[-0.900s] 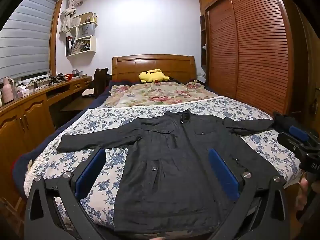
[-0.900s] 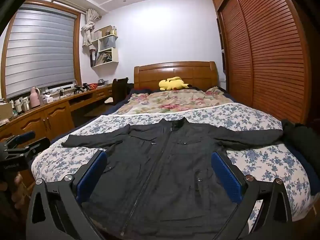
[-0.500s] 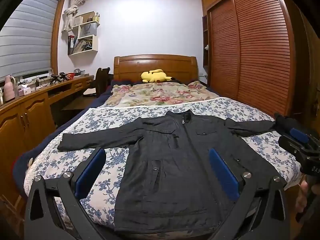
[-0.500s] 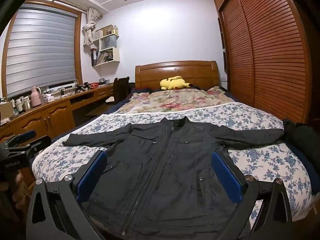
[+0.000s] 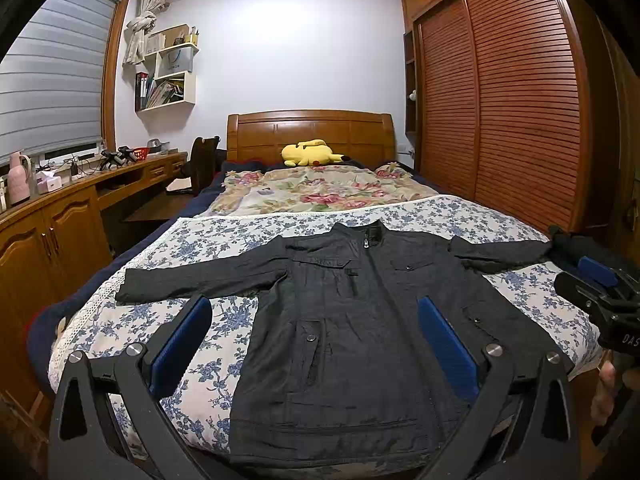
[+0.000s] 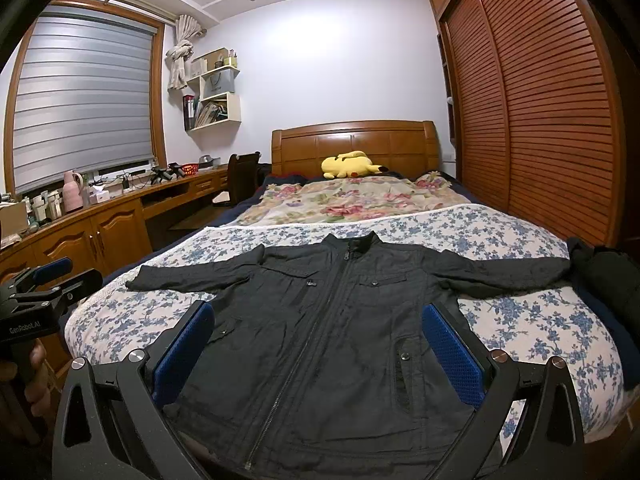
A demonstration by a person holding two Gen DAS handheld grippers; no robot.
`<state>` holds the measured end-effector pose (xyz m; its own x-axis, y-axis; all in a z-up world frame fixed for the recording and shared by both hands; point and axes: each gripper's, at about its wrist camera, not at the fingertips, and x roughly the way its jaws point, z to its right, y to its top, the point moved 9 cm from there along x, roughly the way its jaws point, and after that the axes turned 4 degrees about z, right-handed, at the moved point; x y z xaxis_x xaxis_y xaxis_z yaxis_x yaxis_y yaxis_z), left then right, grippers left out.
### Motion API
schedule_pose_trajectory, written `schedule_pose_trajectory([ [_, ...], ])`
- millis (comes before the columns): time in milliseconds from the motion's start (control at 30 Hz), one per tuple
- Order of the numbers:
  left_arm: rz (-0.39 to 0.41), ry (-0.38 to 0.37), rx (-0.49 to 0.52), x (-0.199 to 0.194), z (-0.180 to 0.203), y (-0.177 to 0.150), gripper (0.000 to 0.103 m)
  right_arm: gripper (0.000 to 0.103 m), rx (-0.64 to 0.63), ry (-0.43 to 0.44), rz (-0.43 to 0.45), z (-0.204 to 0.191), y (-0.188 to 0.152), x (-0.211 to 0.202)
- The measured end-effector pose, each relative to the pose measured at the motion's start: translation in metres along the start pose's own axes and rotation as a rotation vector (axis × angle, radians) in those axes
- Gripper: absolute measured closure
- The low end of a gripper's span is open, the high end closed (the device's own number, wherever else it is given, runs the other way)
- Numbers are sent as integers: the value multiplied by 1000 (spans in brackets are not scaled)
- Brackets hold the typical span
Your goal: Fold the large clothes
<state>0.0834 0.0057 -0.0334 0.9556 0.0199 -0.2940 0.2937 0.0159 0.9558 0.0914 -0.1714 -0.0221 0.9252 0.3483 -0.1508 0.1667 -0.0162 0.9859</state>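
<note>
A dark grey zip-up jacket [image 5: 352, 320] [image 6: 336, 320] lies flat and face up on the bed, collar toward the headboard, both sleeves spread sideways. My left gripper [image 5: 314, 308] hovers above its hem near the foot of the bed, open, nothing between its blue pads. My right gripper [image 6: 318, 314] hangs likewise over the lower front, open and empty. Each gripper shows in the other's view: the right one [image 5: 600, 280] at the right edge, the left one [image 6: 52, 276] at the left edge, each held by a hand.
The bed has a blue-flowered cover [image 5: 224, 240] and a rose-patterned blanket [image 5: 320, 192] behind it. A yellow plush toy [image 5: 310, 153] lies by the wooden headboard. A dark bundle [image 6: 608, 276] sits at the bed's right edge. A wooden desk [image 6: 100, 216] runs along the left, a slatted wardrobe [image 5: 500, 120] along the right.
Both views have shifted slightly, with the jacket sitting a little farther from the grippers. Both grippers stay open and empty.
</note>
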Motion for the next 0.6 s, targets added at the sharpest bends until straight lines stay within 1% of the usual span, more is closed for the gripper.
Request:
schedule_pose_trajectory([
  [267,3,0,1,0,0,1,0,0,-1,1,-1,0,0,-1],
  [600,12,-1,9,-4,6,10,0,0,-1,0,2,0,0,0],
])
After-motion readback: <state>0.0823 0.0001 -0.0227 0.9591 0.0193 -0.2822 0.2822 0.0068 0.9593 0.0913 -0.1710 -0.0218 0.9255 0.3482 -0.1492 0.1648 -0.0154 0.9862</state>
